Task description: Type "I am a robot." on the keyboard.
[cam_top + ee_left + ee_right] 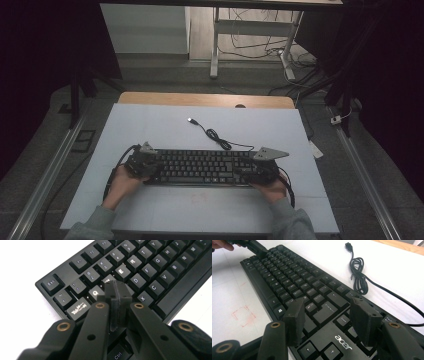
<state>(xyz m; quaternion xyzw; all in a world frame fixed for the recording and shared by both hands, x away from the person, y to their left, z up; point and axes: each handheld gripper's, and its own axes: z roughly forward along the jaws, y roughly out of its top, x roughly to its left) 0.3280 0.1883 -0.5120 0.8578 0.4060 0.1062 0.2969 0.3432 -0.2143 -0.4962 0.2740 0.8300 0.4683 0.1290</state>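
A black Acer keyboard [202,167] lies across the white mat, also seen in the left gripper view [150,267] and the right gripper view [294,280]. My left gripper [151,164] is at its left end. In its own view its pads [117,290] are pressed together, with the tips down over the keys beside Q and nothing between them. My right gripper [250,172] hovers over the keyboard's right end, and its jaws [327,307] stand apart above the Enter and arrow keys. The left gripper [258,248] also appears at the far corner of the keyboard in the right gripper view.
The keyboard's black cable [215,135] coils behind it on the mat and ends in a loose USB plug [191,120]. A faint red square outline [243,315] is drawn on the mat in front of the keyboard. The wooden table edge [205,99] shows at the far side.
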